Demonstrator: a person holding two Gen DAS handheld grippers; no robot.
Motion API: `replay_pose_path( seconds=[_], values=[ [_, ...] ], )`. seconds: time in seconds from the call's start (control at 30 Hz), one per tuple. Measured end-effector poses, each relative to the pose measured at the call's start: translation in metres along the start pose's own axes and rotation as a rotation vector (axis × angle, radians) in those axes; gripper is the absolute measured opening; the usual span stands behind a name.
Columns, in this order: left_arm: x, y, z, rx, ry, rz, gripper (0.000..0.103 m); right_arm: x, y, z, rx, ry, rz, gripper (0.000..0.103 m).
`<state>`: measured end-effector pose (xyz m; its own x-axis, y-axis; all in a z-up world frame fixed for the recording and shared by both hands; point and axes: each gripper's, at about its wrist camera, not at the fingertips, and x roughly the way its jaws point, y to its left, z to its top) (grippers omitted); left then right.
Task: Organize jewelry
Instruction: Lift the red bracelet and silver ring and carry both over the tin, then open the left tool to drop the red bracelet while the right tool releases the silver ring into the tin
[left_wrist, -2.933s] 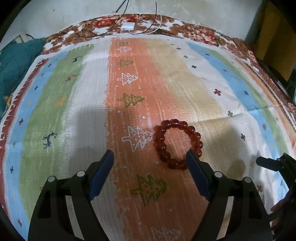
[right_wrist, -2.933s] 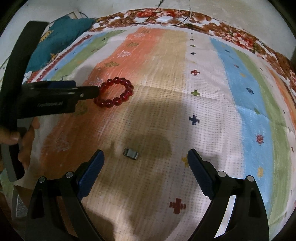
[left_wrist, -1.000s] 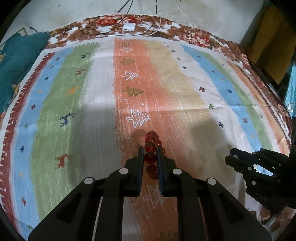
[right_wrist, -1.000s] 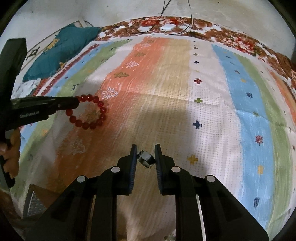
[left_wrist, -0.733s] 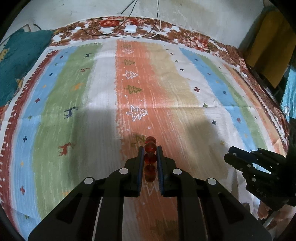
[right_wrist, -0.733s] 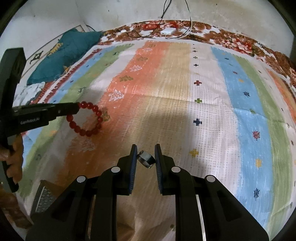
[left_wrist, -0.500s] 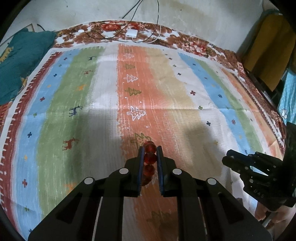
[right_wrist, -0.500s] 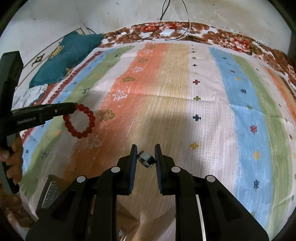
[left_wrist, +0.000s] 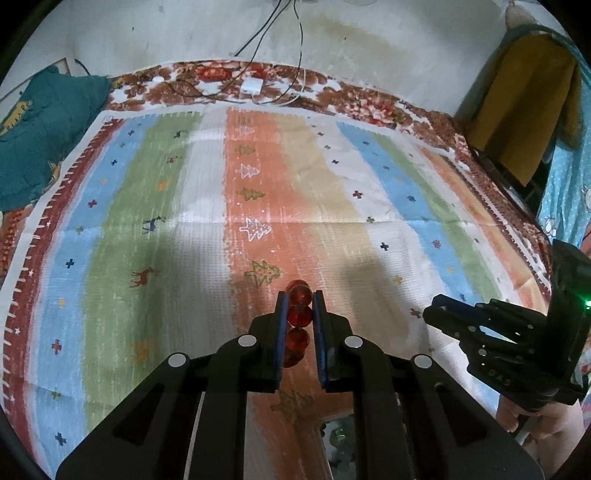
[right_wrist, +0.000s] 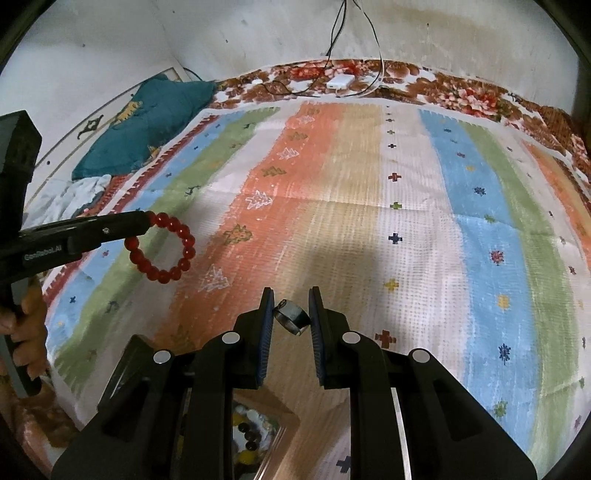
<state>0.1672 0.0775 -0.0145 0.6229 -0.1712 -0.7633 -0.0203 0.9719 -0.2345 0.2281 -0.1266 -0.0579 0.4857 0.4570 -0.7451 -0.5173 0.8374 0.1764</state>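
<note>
My left gripper (left_wrist: 299, 314) is shut on a red bead bracelet (left_wrist: 298, 315), held edge-on above the striped cloth (left_wrist: 207, 229). In the right wrist view the bracelet (right_wrist: 162, 251) hangs as a ring from the left gripper's tip (right_wrist: 146, 221). My right gripper (right_wrist: 291, 317) is shut on a small silver ring (right_wrist: 291, 316), lifted above the cloth (right_wrist: 369, 221). In the left wrist view the right gripper (left_wrist: 443, 317) sits at the right, side-on. A jewelry box with small pieces inside shows below the right gripper (right_wrist: 255, 439) and below the left gripper (left_wrist: 334, 435).
A teal pillow (left_wrist: 33, 133) lies at the far left of the bed. A white charger with cables (left_wrist: 253, 85) lies at the far edge by the wall. A yellow garment (left_wrist: 524, 107) hangs at the far right.
Both grippers closed on their items since the earliest frames and have risen and pulled back from the cloth. The jewelry box has come into view beneath them.
</note>
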Motion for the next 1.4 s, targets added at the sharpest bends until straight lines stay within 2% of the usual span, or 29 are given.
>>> replay_pose_path(
  seconds=[0.77,1.4],
  values=[
    [-0.051,-0.025,-0.035,0.042,-0.066,-0.051,0.012,-0.033,0.019,-0.025,-0.019,-0.023,0.030,0.020],
    [-0.066,-0.052,-0.072,0.101,-0.046,-0.093,0.013,-0.052,0.031,-0.050,-0.030,-0.015,0.055,0.020]
  ],
)
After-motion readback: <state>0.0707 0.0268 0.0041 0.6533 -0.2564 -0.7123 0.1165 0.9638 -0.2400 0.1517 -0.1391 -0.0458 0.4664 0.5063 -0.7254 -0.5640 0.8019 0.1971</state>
